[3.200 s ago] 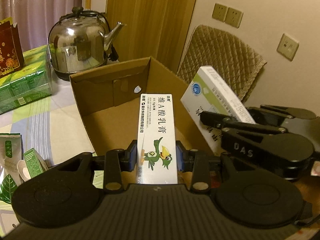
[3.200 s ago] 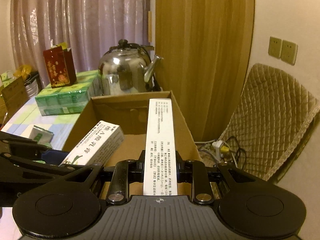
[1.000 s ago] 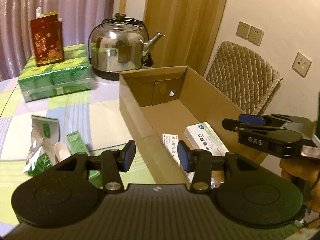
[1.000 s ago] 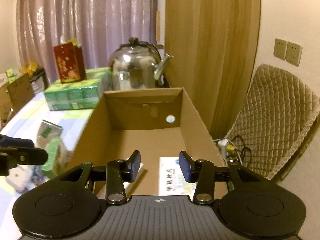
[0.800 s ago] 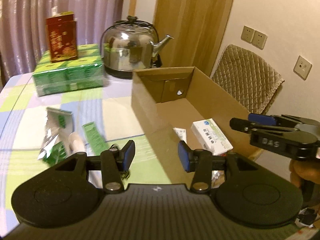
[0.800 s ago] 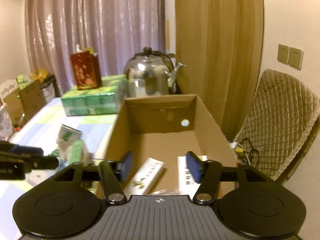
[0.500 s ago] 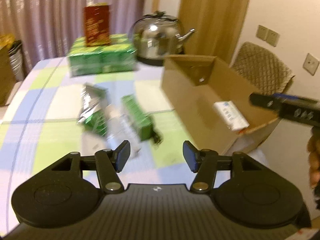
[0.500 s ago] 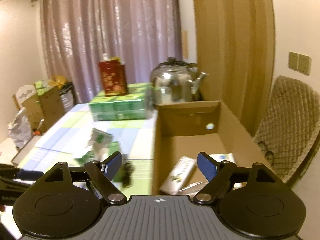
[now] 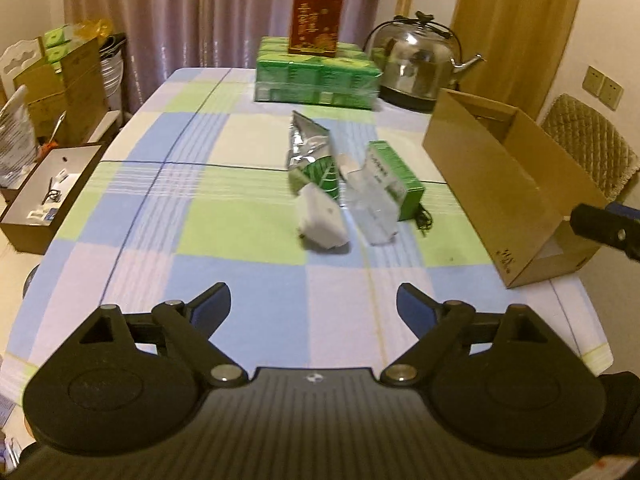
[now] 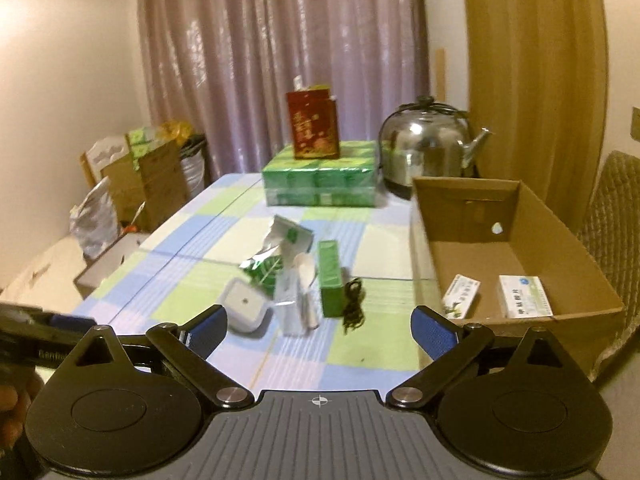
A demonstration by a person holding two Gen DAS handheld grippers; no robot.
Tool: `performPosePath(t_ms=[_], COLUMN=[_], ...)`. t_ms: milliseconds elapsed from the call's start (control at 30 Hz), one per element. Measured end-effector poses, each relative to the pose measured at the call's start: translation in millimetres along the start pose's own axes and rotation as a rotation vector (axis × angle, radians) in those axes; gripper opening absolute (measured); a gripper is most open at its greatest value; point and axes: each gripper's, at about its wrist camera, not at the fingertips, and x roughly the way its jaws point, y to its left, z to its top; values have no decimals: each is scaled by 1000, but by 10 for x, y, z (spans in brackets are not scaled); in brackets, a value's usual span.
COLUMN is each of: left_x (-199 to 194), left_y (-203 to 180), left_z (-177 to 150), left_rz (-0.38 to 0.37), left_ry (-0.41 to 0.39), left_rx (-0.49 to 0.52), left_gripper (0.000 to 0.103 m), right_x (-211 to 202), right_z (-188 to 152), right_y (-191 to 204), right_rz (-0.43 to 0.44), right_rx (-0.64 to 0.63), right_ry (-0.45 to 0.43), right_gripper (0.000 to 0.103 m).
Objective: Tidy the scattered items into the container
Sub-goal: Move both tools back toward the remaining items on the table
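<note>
Currently both the left gripper (image 9: 312, 306) and right gripper (image 10: 318, 326) are spread wide, having just been opening, nothing between them; scattered items lie ahead, cardboard box (image 10: 520, 264) rightward.

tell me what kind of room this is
Most likely a home dining room, also used for storage. A table with a checked tablecloth carries a steel kettle; a quilted-cover chair stands beside it; curtains hang behind, and cardboard boxes are stacked by the wall.
</note>
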Motion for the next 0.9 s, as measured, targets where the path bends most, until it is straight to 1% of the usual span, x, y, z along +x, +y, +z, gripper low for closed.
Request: performPosePath(t_ms=[200, 433, 600, 900], left_x=[-17, 70, 151, 313], left_y=[117, 216, 236, 291], left_z=[4, -12, -53, -64], left_rz=[13, 4, 14, 10], left_ry=[-10, 8, 24, 51], left_rx=[-22, -54, -50, -56], left_gripper=[94, 98, 98, 98], right_x=[87, 216, 298, 534], right_z=[-96, -202, -244, -271], right_y=[130, 195, 220, 252], right_rz=[20, 26, 29, 39], right_rx=[-24, -41, -49, -58], right_ry=[36, 76, 99, 139], right_gripper=[96, 96, 96, 96])
